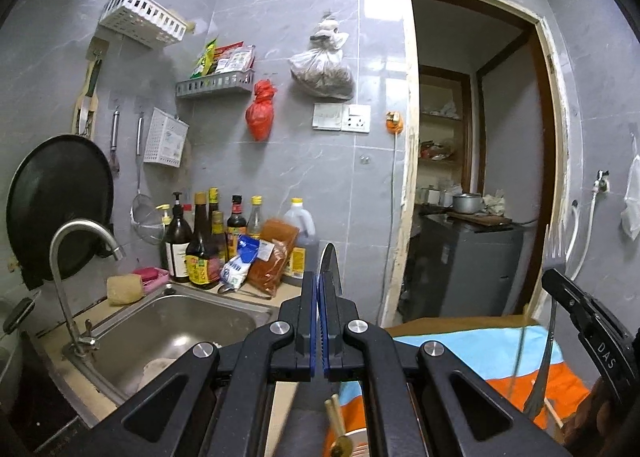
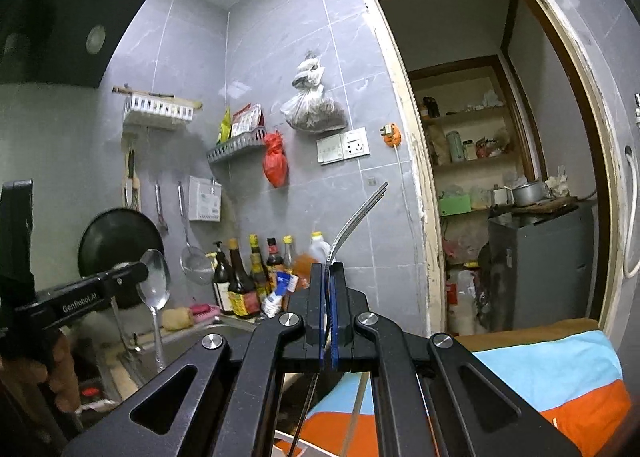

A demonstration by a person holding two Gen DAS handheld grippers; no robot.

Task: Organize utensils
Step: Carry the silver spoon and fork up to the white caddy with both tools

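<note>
My left gripper [image 1: 320,285] is shut on a steel spoon [image 1: 331,265], seen edge-on with its bowl up. In the right wrist view the same spoon [image 2: 154,277] stands upright in the left gripper [image 2: 142,271]. My right gripper [image 2: 329,277] is shut on a steel fork [image 2: 352,223] with its tines up and curving right. The fork [image 1: 554,253] also shows at the right of the left wrist view, held by the right gripper [image 1: 556,277]. Both are held high above the counter. A gold utensil [image 1: 338,429] lies below.
A steel sink [image 1: 168,325] with a tap [image 1: 76,241] is at lower left. Sauce bottles [image 1: 208,241] and packets stand behind it. A pan [image 1: 60,205], strainer and baskets hang on the tiled wall. A blue and orange cloth [image 1: 480,353] covers the surface at right. A doorway [image 1: 480,177] opens beyond.
</note>
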